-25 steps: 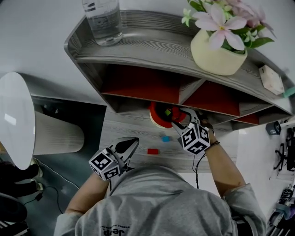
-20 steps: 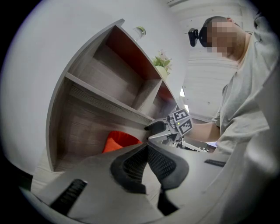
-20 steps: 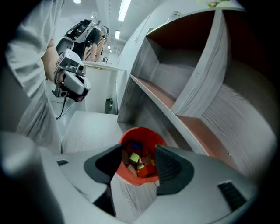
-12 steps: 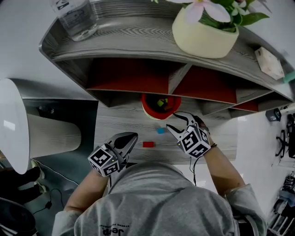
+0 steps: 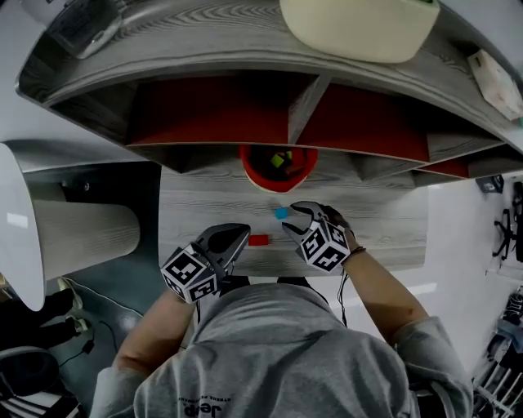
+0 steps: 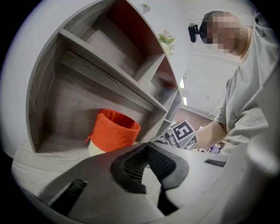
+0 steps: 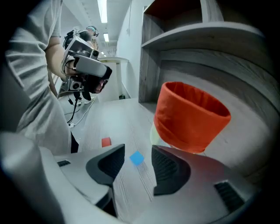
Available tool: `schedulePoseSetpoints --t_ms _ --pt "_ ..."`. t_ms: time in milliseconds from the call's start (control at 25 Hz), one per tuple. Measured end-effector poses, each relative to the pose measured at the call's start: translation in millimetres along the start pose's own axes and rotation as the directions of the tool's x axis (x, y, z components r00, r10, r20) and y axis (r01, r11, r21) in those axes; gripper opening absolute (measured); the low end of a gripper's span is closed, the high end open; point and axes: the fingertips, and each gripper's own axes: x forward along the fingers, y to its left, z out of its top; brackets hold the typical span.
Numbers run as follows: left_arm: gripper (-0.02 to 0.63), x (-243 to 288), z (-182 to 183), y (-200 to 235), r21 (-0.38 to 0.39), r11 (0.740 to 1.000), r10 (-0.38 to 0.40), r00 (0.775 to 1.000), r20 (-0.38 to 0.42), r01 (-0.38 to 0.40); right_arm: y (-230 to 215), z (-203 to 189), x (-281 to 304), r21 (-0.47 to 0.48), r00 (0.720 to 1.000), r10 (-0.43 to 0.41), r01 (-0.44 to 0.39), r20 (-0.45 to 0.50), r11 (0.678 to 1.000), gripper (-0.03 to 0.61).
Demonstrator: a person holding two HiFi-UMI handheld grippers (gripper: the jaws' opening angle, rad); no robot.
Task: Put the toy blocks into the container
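Likely light and rigid, the blue block [image 7: 137,158] lies just ahead of the right gripper [image 7: 138,149], whose parted, empty jaws are closing; pinch its flat sides.

Dim head view; gripper views bulge and darken at rims (ceiling strip light [image 7: 103,12] glares).

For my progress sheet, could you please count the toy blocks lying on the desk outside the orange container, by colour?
Blue block: 1
Red block: 1
Total: 2
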Motion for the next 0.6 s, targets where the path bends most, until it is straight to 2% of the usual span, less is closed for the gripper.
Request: schedulePoseSetpoints --t_ms 160,280,480,600 --pt "0.014 7 -12 1 -0.009 1.0 -0.006 1.0 -0.016 0.006 4 -15 26 0.041 0.999 0.012 -0.01 -0.031 0.999 0.222" --pt "0.014 8 -21 2 -0.024 1.0 -0.01 1.0 -0.027 0.009 5 -26 45 0.125 0.997 0.016 -0.006 -0.075 0.992 0.241" --pt "0.014 4 -33 4 -0.036 0.999 -0.007 0.999 -0.045 0.005 7 -38 70 0.306 0.993 0.016 0.019 -0.114 0.952 0.249" --pt "0.014 -1 -40 7 -0.047 0.999 -0.002 0.999 -0.052 0.0 7 -42 82 0.35 0.991 -0.004 0.05 -0.132 0.936 0.25"
